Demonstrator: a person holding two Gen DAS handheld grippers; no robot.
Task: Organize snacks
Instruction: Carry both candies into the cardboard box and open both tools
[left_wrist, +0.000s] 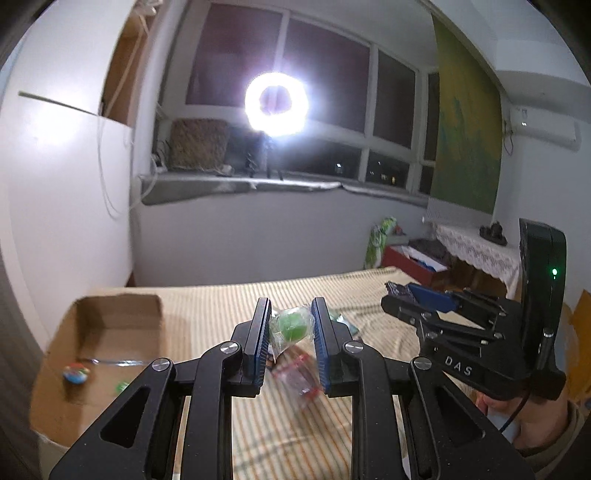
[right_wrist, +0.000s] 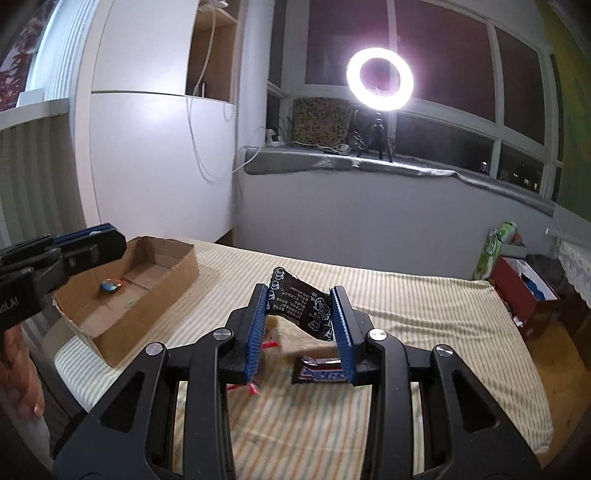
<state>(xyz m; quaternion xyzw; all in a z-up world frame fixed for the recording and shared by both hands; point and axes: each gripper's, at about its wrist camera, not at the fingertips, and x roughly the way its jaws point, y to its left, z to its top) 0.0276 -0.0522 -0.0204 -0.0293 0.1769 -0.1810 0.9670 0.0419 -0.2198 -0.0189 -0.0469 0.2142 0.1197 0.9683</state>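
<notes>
My left gripper (left_wrist: 290, 312) is shut on a green candy in a clear wrapper (left_wrist: 290, 326), held above the striped bed cover. My right gripper (right_wrist: 301, 299) is shut on a black snack packet with white print (right_wrist: 301, 304), also held above the bed. A low cardboard box (left_wrist: 110, 325) lies at the left with a colourful round candy (left_wrist: 75, 372) and a small green sweet (left_wrist: 122, 386) inside; it also shows in the right wrist view (right_wrist: 173, 269). A Snickers bar (right_wrist: 321, 371) and red-wrapped sweets (right_wrist: 245, 386) lie on the bed under my right gripper.
The striped bed cover (right_wrist: 424, 325) fills the foreground. A white cupboard (right_wrist: 147, 147) stands at the left. A ring light (right_wrist: 379, 79) stands on the windowsill. A red box (right_wrist: 524, 291) and a green bag (right_wrist: 496, 247) sit beside the bed at right.
</notes>
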